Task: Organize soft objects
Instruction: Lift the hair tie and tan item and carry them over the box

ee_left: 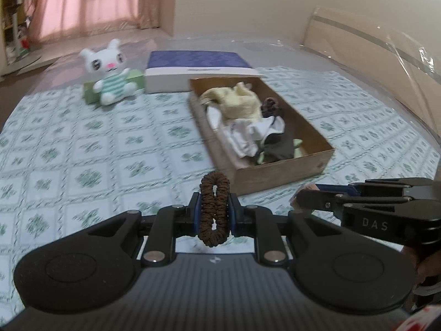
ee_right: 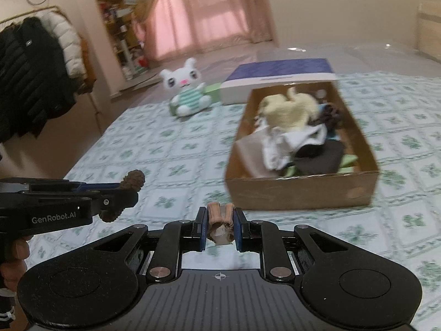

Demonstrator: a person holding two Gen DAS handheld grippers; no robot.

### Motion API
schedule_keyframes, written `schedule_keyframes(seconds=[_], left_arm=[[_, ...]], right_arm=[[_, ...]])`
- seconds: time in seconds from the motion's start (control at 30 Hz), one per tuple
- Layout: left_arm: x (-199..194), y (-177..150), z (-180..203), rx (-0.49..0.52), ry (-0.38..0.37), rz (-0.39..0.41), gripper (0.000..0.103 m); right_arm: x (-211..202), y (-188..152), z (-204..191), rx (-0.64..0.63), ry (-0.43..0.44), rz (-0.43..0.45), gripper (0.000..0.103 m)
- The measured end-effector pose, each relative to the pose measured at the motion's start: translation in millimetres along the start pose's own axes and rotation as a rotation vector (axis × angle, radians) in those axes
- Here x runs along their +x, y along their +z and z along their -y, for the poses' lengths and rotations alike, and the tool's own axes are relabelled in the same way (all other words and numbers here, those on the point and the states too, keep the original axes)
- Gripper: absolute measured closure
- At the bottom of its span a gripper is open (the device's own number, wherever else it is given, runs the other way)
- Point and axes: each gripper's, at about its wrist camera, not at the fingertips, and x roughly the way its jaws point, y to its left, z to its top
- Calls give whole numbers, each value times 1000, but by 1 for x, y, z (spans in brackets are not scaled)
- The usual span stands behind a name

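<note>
While a dark brown ruffled fabric scrunchie (ee_left: 214,209) is clamped by the left gripper (ee_left: 214,207), a peach ribbed scrunchie (ee_right: 220,220) is pinched by the right gripper (ee_right: 220,219), near the brown cardboard box (ee_right: 300,193).

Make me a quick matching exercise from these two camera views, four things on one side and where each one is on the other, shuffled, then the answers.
Things:
1. dark brown scrunchie
2. tan scrunchie
3. yellow cloth
4. white plush toy

Places:
A. leaning against a green block
B. clamped in the right claw
C. inside the cardboard box
D. clamped in the left claw

Pairs: 1-D, 2-B, 3-C, 4-A
</note>
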Motion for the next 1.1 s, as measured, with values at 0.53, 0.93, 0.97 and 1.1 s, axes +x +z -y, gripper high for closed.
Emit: schedule_keyframes(seconds=[0.53,0.93,0.97,1.1], left_arm=[[53,55,48,95,-45,-13,84],[130,86,55,130,1,-103,84],[136,87,55,130,0,-112,84],[158,86,57,138,6,-152,84]], right_arm=[[-22,49,59,-33,-120,79,84],[25,79,105,-74,-193,7,84],[30,80,108,-74,-197,-1,84],[47,83,118,-84,-214,-34,84]])
